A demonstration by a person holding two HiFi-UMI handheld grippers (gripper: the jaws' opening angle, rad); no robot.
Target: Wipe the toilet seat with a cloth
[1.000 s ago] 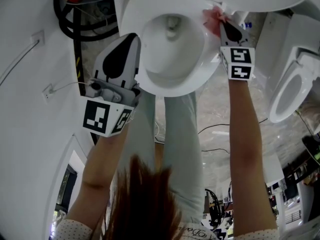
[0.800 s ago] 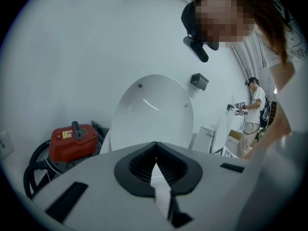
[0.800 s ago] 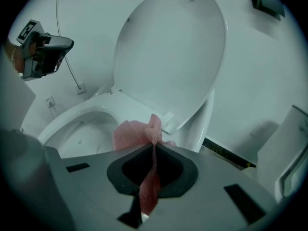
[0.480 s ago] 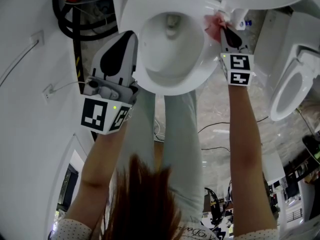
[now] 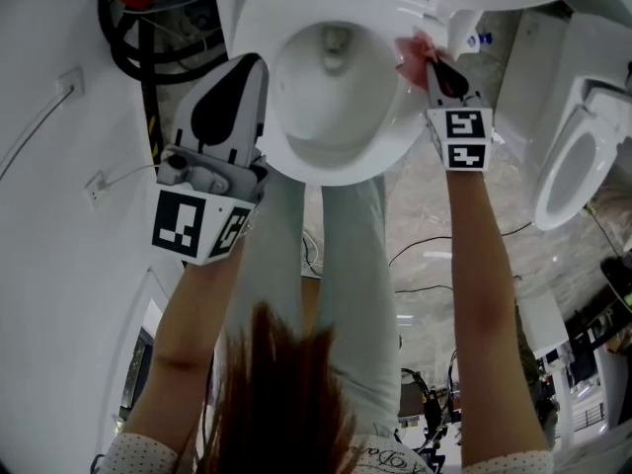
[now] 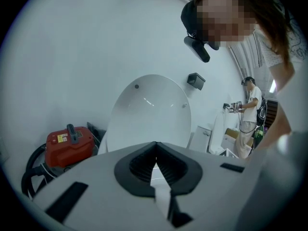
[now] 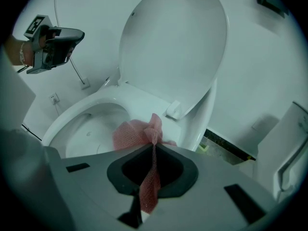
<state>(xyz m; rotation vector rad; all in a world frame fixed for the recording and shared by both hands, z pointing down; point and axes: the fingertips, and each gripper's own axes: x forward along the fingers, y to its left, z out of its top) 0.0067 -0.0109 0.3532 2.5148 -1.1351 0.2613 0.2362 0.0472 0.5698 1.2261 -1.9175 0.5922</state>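
Pink mesh cloth (image 7: 139, 134) clamped in the right gripper (image 7: 153, 147): jaws shut on it, one strip running down between the dark pads, the rest bunched in a loose wad past the tips. Wad rests on the toilet seat (image 7: 144, 102), on its rear right part close to the hinge block. From the head view the cloth (image 5: 413, 49) shows as a small pink bunch at the rim's right side, the right gripper (image 5: 435, 63) directly behind it and pointing at the seat (image 5: 281, 156). Lid (image 7: 178, 47) stands raised against the wall. Left gripper (image 5: 254, 60) is held off the seat's left edge, apart from the cloth; in its own view the left gripper (image 6: 155, 145) has jaws closed tip to tip with nothing between (only a white sliver of the lid (image 6: 149, 114) shows through the gap lower down). Person's legs (image 5: 346, 265) stand in front of the bowl. Red canister (image 6: 67, 146) with a black hose (image 5: 123, 47) sits on the left by the wall. A second toilet (image 5: 573, 176) is off to the right. Another person (image 6: 250, 114) stands far back in the left gripper view.
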